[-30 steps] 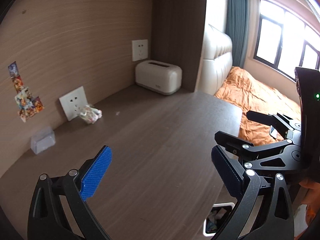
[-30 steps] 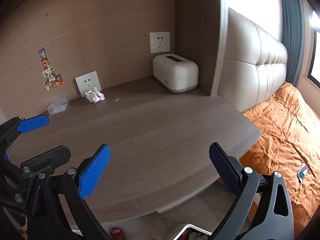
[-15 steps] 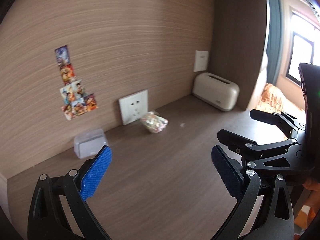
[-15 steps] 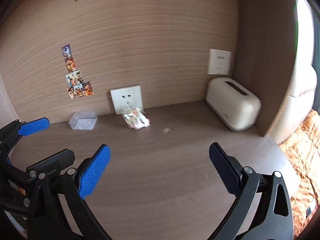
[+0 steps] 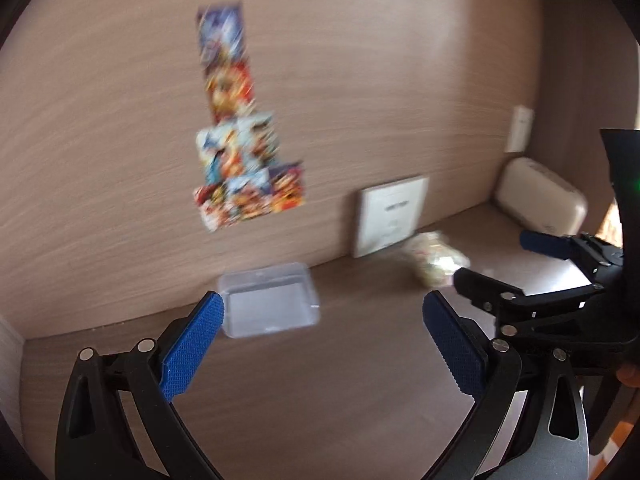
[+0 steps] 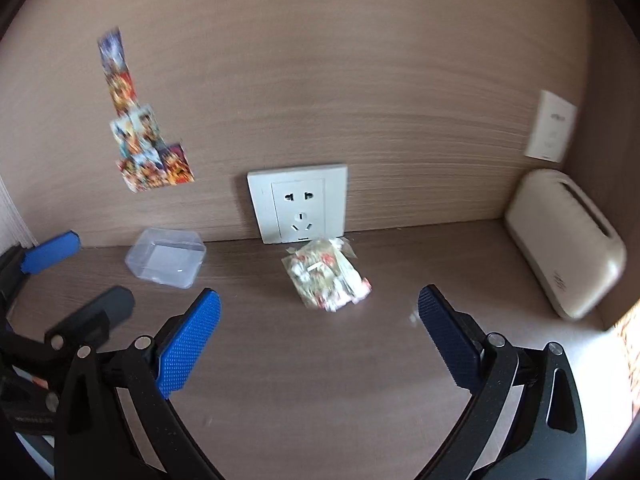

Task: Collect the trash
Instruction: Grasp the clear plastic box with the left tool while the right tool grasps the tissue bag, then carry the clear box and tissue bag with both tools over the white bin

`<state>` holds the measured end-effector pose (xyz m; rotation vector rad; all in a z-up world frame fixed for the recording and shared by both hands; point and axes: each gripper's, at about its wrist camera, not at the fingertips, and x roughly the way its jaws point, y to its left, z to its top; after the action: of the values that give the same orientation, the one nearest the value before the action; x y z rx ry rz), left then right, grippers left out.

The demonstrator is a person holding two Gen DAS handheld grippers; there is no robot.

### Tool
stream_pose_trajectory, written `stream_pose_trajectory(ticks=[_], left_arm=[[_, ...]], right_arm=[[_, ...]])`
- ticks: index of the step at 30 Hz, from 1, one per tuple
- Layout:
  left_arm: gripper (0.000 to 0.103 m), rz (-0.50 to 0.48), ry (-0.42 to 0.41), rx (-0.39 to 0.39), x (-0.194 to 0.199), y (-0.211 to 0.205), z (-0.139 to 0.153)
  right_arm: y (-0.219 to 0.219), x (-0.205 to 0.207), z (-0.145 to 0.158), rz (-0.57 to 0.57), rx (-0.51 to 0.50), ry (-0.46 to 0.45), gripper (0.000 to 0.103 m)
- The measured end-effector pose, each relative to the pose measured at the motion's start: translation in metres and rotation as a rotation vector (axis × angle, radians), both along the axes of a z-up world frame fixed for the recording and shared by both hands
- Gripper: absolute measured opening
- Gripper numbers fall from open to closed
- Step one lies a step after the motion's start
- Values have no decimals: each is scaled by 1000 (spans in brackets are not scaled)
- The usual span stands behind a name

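Your right gripper (image 6: pixel 318 322) has its fingers spread wide and holds nothing, and the crumpled wrapper (image 6: pixel 326 276) lies on the counter (image 6: pixel 320 380) just ahead of it — almost centred between the two blue pads, a little toward the wall. The wrapper touches, or nearly touches, the bottom edge of the wall socket (image 6: pixel 298 202). Its long axis runs diagonally, from the socket toward the right pad.

Your left gripper (image 5: pixel 320 332) is also released and empty. It faces the clear plastic box (image 5: pixel 270 304), which sits against the wall to the left of the wrapper; from this side the wrapper (image 5: pixel 434 258) is off to the right, partly behind the other tool.

So the right hand is better placed for the wrapper, I think — a straight move forward, with a small turn so the pads close across the short side.
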<state>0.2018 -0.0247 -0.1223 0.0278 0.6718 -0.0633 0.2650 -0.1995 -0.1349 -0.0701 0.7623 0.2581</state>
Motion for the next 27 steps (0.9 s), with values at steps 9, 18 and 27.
stream_pose_trajectory(ticks=[9, 18, 27], left_arm=[[98, 107, 80, 70, 45, 18, -38], [86, 128, 208, 48, 79, 21, -63], [85, 100, 162, 5, 49, 24, -44]], right_arm=[[20, 54, -43, 31, -87, 83, 99], [27, 71, -60, 30, -92, 125, 78], [29, 52, -48, 33, -40, 124, 57]])
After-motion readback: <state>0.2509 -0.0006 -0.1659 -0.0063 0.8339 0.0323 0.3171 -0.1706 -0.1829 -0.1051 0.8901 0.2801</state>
